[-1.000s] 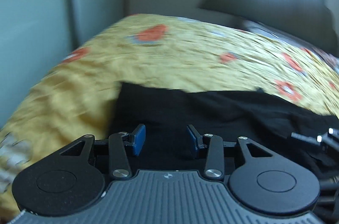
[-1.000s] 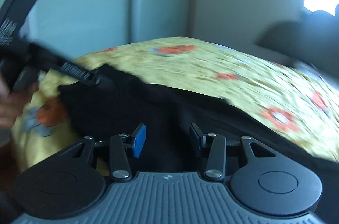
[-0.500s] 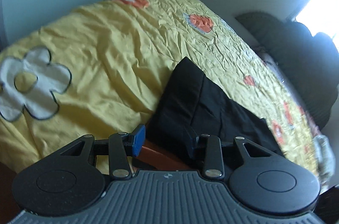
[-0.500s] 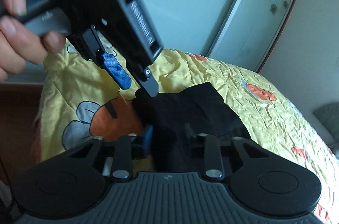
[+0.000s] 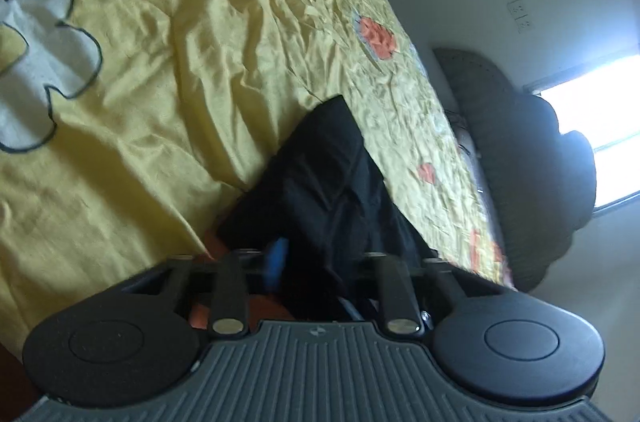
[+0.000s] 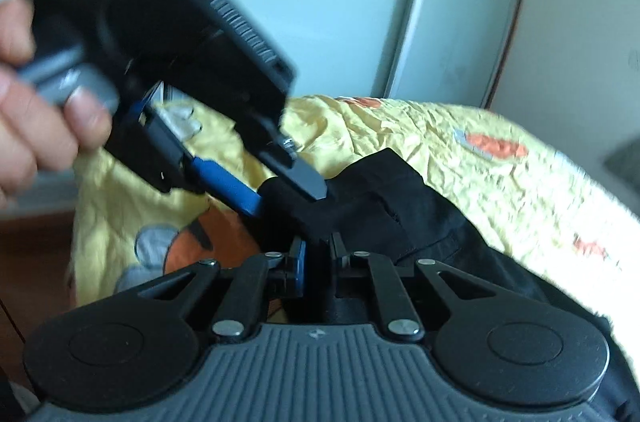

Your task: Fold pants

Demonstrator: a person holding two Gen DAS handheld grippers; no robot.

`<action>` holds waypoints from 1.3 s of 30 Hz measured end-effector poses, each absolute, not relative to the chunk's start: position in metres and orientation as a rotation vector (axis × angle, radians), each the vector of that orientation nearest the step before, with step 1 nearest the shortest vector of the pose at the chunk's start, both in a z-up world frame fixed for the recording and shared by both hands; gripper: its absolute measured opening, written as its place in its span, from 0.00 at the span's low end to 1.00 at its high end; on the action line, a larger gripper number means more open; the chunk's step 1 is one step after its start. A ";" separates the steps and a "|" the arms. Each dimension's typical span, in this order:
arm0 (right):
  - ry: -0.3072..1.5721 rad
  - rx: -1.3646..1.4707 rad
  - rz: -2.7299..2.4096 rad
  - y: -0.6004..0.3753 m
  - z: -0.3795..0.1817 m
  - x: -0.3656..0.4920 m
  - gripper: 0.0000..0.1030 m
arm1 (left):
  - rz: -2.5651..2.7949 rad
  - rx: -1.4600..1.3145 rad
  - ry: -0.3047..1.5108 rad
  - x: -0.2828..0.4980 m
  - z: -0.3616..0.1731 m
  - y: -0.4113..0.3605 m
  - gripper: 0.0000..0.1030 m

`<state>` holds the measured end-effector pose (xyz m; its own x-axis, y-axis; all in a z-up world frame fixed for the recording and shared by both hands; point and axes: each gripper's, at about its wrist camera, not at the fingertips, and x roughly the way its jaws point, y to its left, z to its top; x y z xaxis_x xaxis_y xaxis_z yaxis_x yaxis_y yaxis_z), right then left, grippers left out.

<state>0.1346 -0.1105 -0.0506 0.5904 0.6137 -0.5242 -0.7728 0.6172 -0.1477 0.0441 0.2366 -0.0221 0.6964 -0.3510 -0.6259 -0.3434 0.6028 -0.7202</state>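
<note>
The black pants lie on the yellow flowered bedspread, one end at the near edge of the bed and the rest running away across it. Both grippers work that near end. The right gripper has its jaws closing, nearly together, with a pinch of black cloth between them. The left gripper, held in a hand coming in from the side in the right wrist view, also has its jaws closing, and the corner of the fabric sits between its blue pad and its black finger; in its own view the cloth hides the far finger. The step in hand looks like taking hold of this end so it can be carried over the rest. To do it well, each grip should catch every layer of the edge, not only the top one, and leave the bedspread out of the pinch. The two grips stand close together, so the unheld part of the edge may sag. Lifting both evenly and keeping the edge taut should let the fold land square.
</note>
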 end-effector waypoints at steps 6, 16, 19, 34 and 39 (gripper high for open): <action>0.504 -0.323 0.864 -0.109 -0.052 0.141 0.11 | 0.068 -0.856 0.755 0.029 -0.011 0.233 0.07; 0.464 -0.451 0.832 -0.110 -0.055 0.118 0.26 | 0.127 -0.765 0.783 0.029 -0.009 0.238 0.24; 0.404 -0.563 0.796 -0.110 -0.055 0.101 0.27 | 0.154 -0.743 0.765 0.026 -0.002 0.242 0.31; 0.221 -0.960 0.647 -0.088 -0.094 0.080 0.41 | -0.012 -1.003 0.862 0.030 -0.019 0.241 0.55; 0.197 -0.916 0.680 -0.079 -0.095 0.091 0.21 | -0.053 -1.193 0.875 0.035 -0.040 0.244 0.64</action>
<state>0.0908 -0.0793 -0.0950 0.7759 0.4575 -0.4343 -0.6188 0.4185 -0.6647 0.0347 0.2444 -0.0404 0.6810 -0.4691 -0.5623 -0.3976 0.4079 -0.8219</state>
